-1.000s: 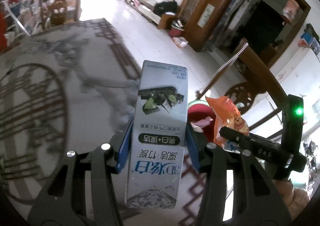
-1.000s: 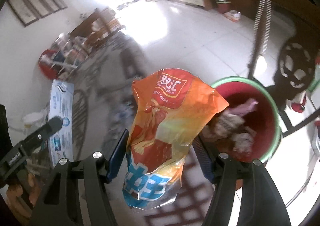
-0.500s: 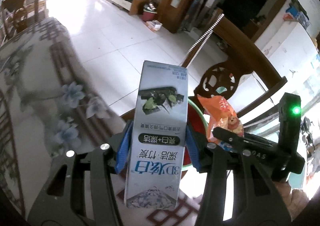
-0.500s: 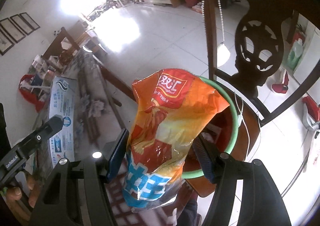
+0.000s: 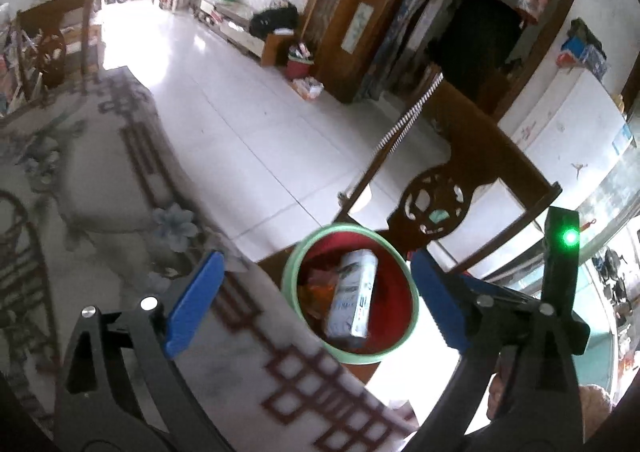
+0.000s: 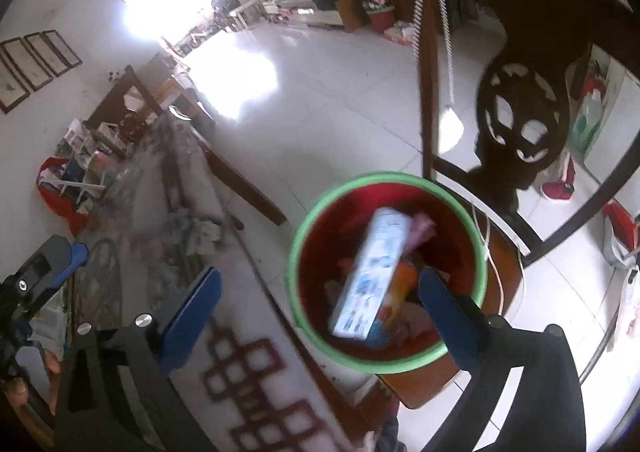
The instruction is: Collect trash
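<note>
A red bin with a green rim (image 5: 289, 280) stands on a wooden chair seat beside the table. The white-and-blue toothpaste box (image 5: 352, 302) lies inside it, blurred in the right wrist view as box (image 6: 368, 276), on top of the orange snack bag (image 6: 400, 286) and other scraps. My left gripper (image 5: 316, 302) hovers above the bin, its jaws opening wide with nothing between the blue pads (image 5: 196, 304). My right gripper (image 6: 320, 316) is also over the bin rim (image 6: 304, 236), jaws opening and empty.
A table with a patterned cloth (image 5: 120, 212) runs along the left, its edge next to the bin. A dark carved chair back (image 6: 520, 124) rises behind the bin. White tiled floor (image 5: 240, 124) lies beyond. A hand holds the other gripper at the far left (image 6: 48, 268).
Both grippers went from shut to wide open. The toothpaste box left the left gripper and the orange bag left the right one; both now lie in the bin. Both views shifted over the bin.
</note>
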`<action>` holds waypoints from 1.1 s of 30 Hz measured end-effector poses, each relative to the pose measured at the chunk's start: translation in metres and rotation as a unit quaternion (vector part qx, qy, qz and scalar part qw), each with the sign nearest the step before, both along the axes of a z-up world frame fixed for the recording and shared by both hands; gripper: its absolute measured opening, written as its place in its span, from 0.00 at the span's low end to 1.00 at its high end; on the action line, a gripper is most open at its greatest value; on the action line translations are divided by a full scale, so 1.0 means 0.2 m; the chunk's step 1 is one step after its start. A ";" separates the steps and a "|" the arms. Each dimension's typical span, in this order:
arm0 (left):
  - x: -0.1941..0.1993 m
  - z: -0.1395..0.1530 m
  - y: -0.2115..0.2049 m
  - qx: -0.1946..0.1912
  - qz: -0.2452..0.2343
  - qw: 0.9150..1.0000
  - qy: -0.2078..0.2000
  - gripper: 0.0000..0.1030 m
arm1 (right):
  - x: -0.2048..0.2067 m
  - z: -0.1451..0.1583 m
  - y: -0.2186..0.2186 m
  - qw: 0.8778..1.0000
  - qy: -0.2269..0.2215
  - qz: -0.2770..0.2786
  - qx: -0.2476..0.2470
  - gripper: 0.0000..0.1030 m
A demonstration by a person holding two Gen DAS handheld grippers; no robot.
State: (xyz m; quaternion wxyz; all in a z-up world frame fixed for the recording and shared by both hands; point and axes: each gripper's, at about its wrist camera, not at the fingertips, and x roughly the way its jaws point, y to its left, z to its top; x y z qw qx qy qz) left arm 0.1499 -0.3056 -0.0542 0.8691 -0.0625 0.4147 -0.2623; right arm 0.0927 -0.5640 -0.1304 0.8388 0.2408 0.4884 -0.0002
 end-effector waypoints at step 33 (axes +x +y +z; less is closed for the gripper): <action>-0.48 0.30 1.31 0.010 0.176 0.972 -0.154 0.95 | -0.37 0.57 1.37 0.948 -0.292 0.043 -0.122 0.93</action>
